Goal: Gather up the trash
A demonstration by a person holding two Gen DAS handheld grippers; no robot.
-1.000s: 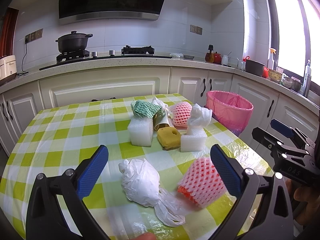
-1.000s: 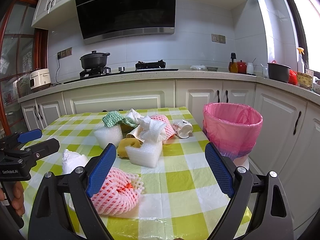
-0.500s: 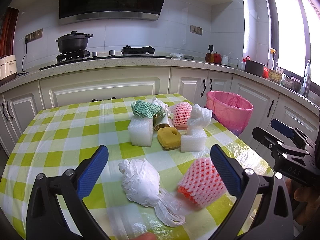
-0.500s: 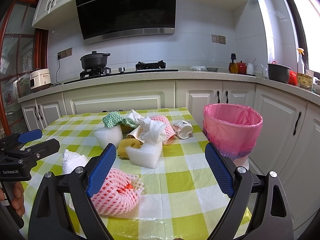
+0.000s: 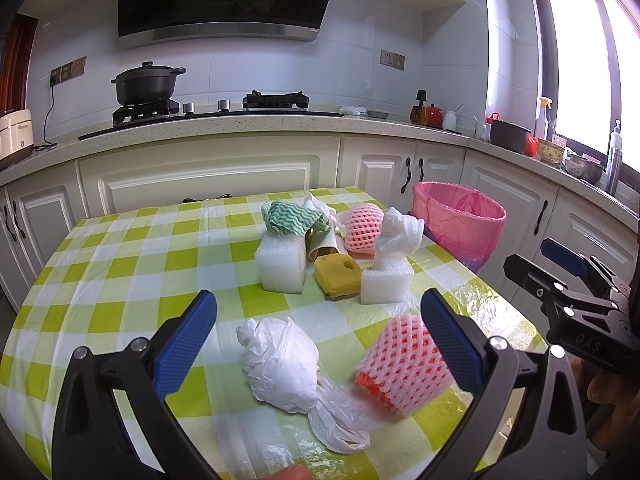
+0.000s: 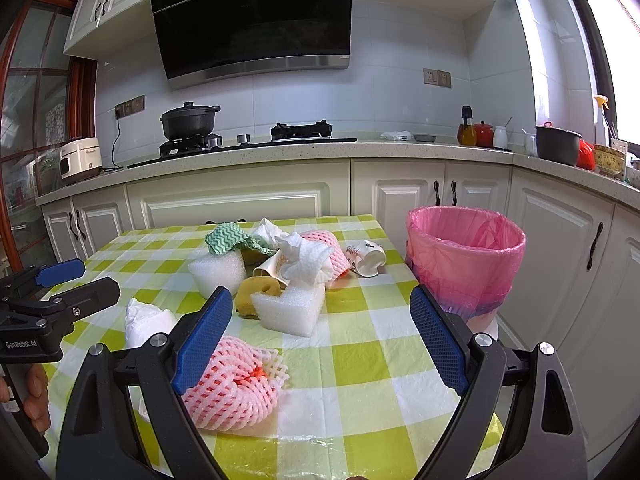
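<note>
Two pink foam nets (image 5: pixel 402 364), two white foam blocks (image 5: pixel 282 262), one white bag (image 5: pixel 282 364) near table's (image 5: pixel 120 264) front edge; left gripper (image 5: pixel 318 342) wide open, empty. Right gripper (image 6: pixel 322 330) wide open, empty; one pink bin (image 6: pixel 466 264) beside table's right edge.

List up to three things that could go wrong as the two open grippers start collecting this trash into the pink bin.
1. The white bag is loose and slippery; its tail may slip from the left gripper.
2. The near foam net is soft and may squash or spring free of the right gripper.
3. The tissue sits on a crowded pile; grabbing there may scatter pieces short of the bin.
</note>
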